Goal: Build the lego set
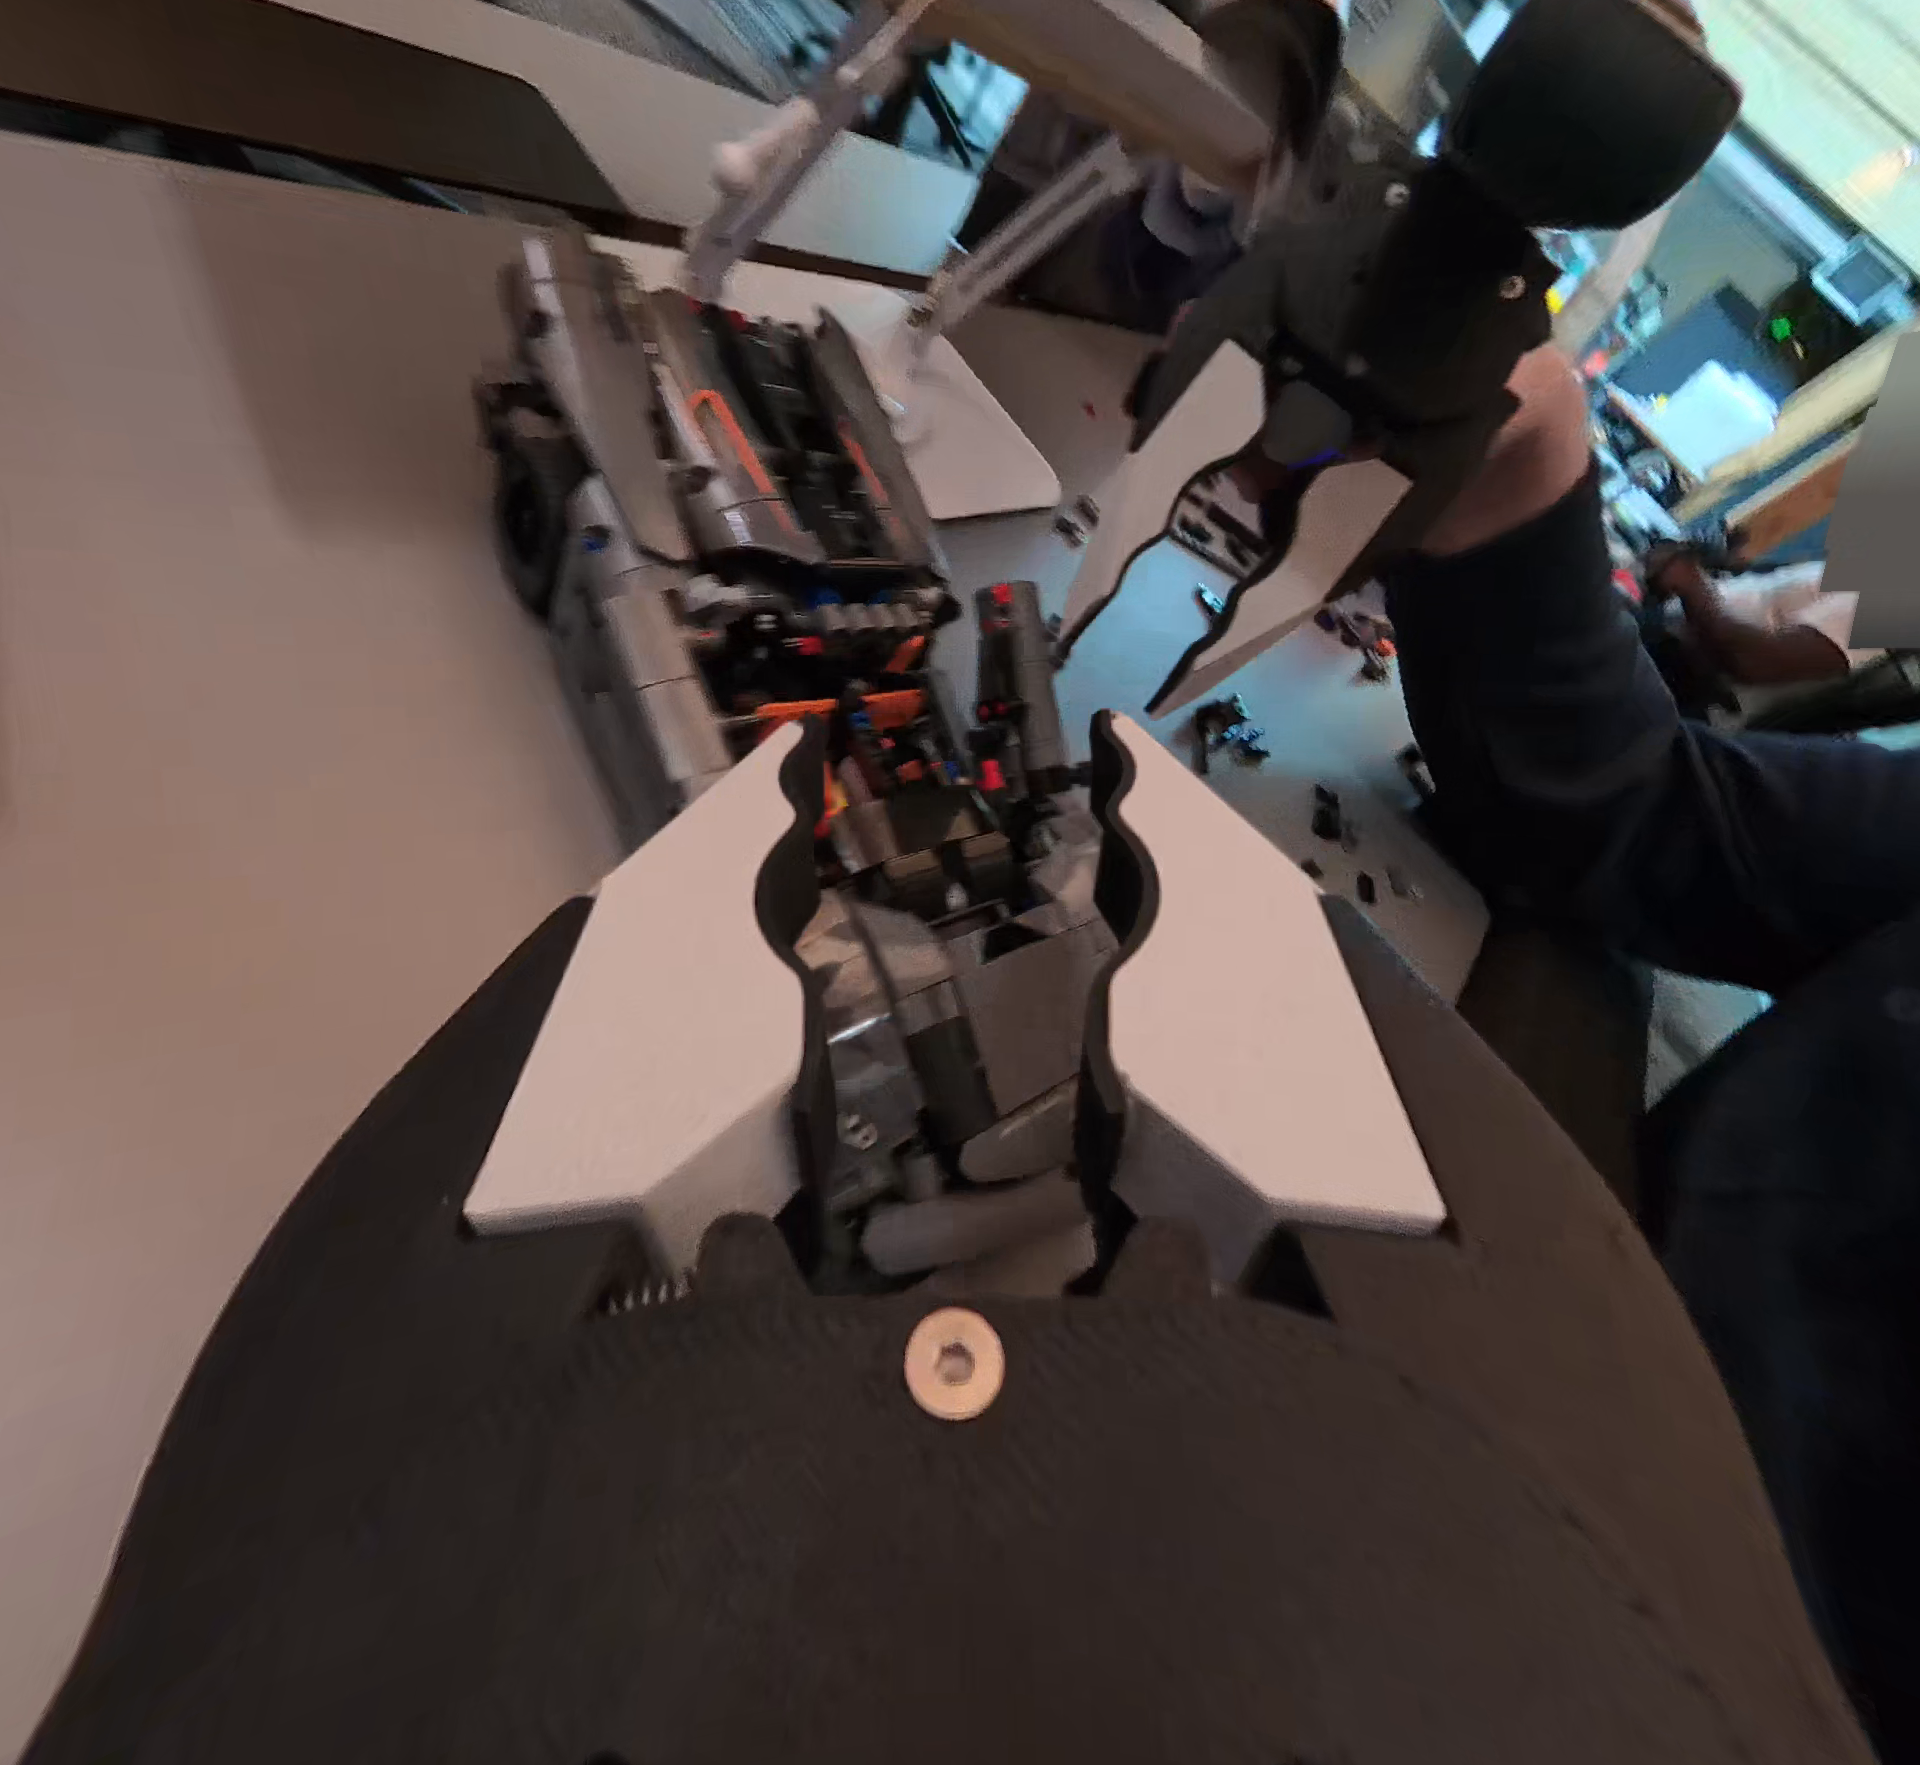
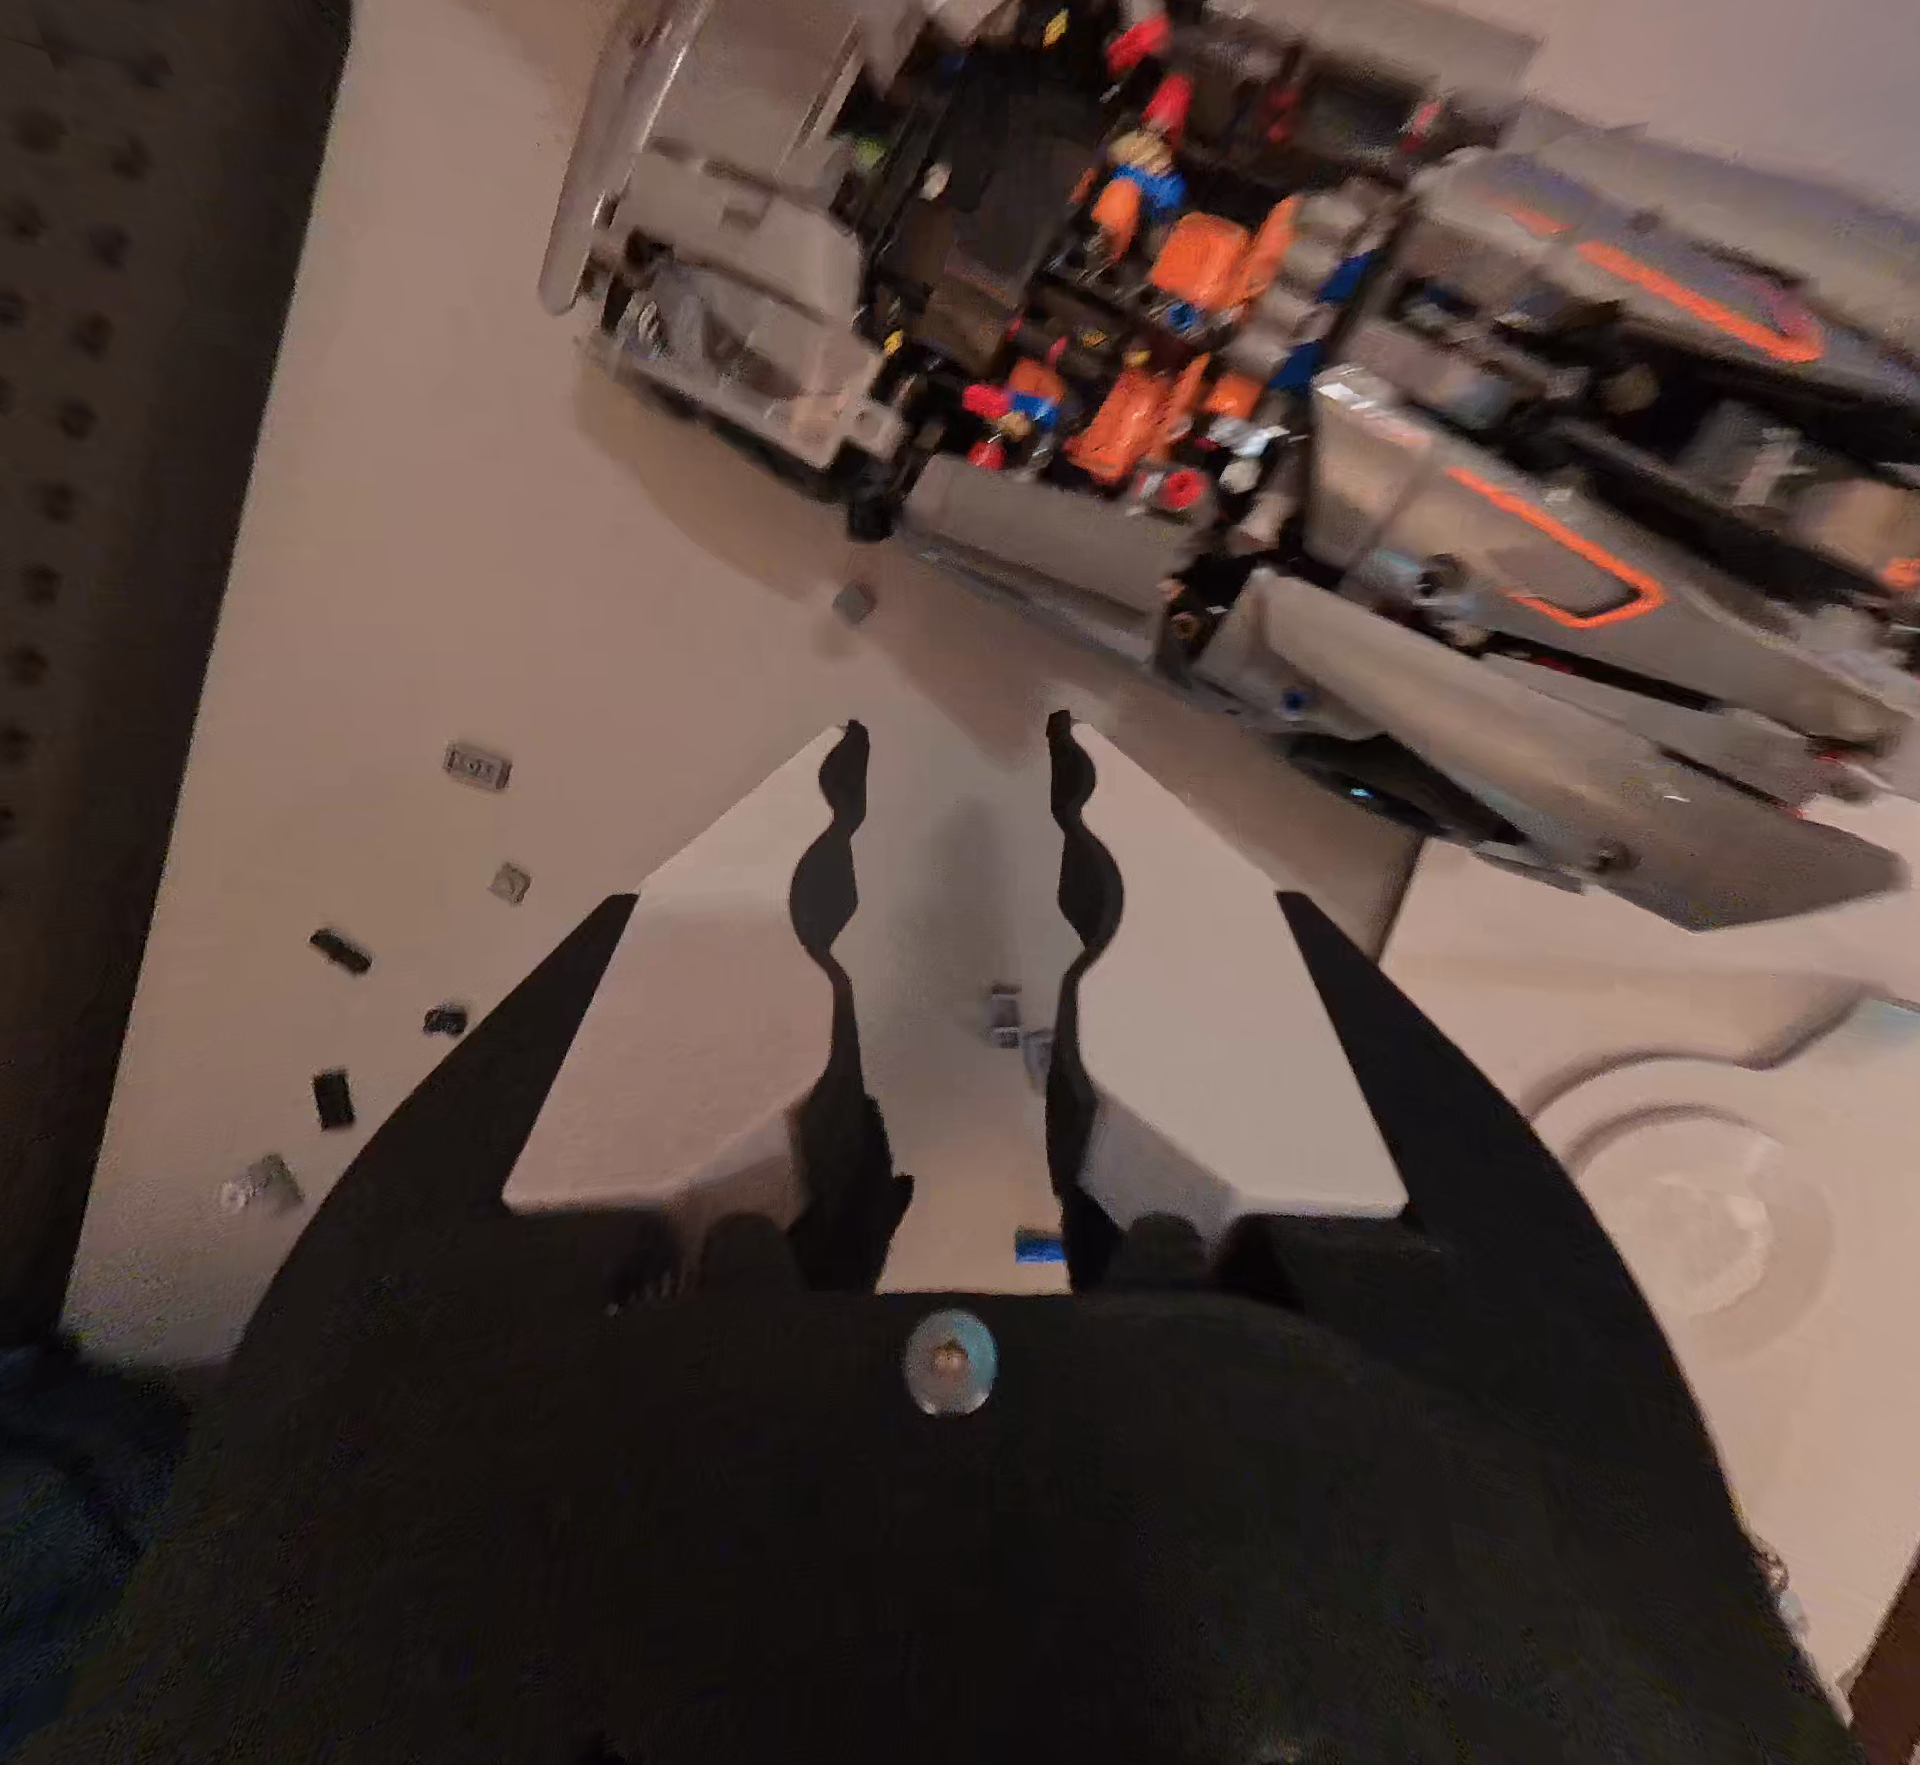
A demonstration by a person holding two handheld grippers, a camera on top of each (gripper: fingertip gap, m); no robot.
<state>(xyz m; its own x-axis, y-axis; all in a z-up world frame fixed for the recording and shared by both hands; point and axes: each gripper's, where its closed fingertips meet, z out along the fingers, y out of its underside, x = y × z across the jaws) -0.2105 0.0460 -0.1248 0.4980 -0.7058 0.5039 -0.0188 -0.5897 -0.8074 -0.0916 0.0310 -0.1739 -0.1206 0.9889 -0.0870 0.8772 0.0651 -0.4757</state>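
No writing can be read on anything; the pictures are blurred throughout.

Grey lego model (image 2: 1195,344) with orange stripes and red, blue and black inner parts, on a white table (image 2: 540,572); black and grey loose pieces (image 2: 338,952) beside it.

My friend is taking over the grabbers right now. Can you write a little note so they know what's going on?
Left gripper: shut on the front of the grey car model, holding it.
Right gripper: open, empty, above the white table beside the model.
Loose small pieces lie scattered on the table to the right gripper's left.
Done: most of the body, with orange trim.
Left: the middle is open, so more pieces need adding.
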